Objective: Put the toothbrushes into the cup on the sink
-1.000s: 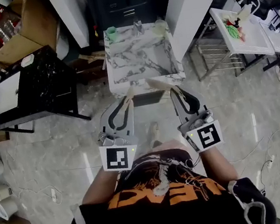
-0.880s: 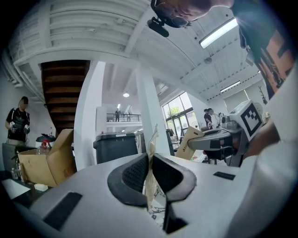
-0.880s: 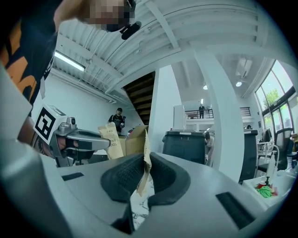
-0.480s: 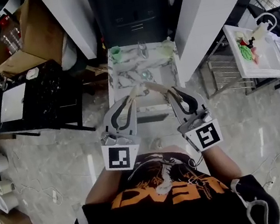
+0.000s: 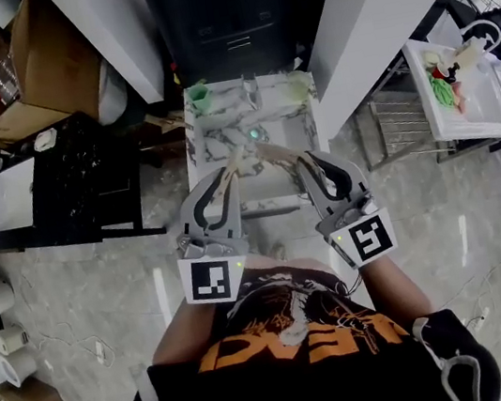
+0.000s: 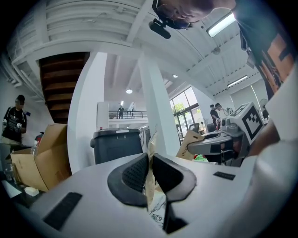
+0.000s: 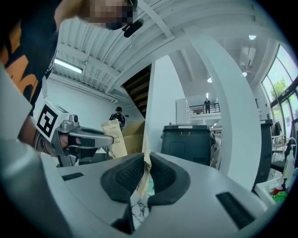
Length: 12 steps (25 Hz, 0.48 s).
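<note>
One toothbrush pack (image 6: pixel 151 153) of tan paper is squeezed tight between the jaws of the left gripper (image 5: pixel 227 176). The other toothbrush pack (image 7: pixel 145 163) is squeezed tight in the right gripper (image 5: pixel 305 159). Seen from above, both packs point in toward each other over the front of the marble sink (image 5: pixel 221 139). The green cup (image 5: pixel 201 95) stands at the sink's back left corner. A brown box (image 5: pixel 28 65) sits off to the left.

toothbrush packets (image 5: pixel 234 161) (image 5: pixel 273 152): 2 | claws (image 5: pixel 228 178) (image 5: pixel 306 161): 2 | green cup (image 5: pixel 200 96): 1 | sink (image 5: pixel 217 139): 1
</note>
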Available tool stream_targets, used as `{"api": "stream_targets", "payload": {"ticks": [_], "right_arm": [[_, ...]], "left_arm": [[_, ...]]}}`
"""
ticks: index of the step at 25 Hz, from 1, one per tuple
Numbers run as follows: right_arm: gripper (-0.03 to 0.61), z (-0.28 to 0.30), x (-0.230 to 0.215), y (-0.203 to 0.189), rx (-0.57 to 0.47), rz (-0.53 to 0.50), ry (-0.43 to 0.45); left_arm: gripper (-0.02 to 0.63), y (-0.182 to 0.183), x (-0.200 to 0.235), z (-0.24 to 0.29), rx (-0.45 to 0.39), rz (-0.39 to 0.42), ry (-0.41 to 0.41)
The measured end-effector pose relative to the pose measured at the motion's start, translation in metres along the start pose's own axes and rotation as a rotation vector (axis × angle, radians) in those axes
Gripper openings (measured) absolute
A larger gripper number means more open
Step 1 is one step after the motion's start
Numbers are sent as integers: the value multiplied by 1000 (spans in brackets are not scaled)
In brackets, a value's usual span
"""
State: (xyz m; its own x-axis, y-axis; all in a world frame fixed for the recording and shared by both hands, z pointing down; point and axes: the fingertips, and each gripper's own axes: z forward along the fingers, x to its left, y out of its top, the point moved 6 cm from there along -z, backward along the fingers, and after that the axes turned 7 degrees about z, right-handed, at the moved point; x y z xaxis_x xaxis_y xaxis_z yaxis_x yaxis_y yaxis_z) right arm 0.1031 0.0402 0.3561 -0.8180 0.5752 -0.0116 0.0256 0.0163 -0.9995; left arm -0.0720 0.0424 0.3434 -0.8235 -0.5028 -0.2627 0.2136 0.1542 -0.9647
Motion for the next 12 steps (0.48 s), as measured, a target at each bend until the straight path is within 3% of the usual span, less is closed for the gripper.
{"api": "stream_targets", "payload": {"ticks": [3,12], "right_arm": [[46,18,-5,1,1,8,-24],[48,101,-21,6,32,-27,-66]], "left_arm": [[51,-6,13,20,4,73,-43],[51,-25,77,80,-21,54,-97]]}}
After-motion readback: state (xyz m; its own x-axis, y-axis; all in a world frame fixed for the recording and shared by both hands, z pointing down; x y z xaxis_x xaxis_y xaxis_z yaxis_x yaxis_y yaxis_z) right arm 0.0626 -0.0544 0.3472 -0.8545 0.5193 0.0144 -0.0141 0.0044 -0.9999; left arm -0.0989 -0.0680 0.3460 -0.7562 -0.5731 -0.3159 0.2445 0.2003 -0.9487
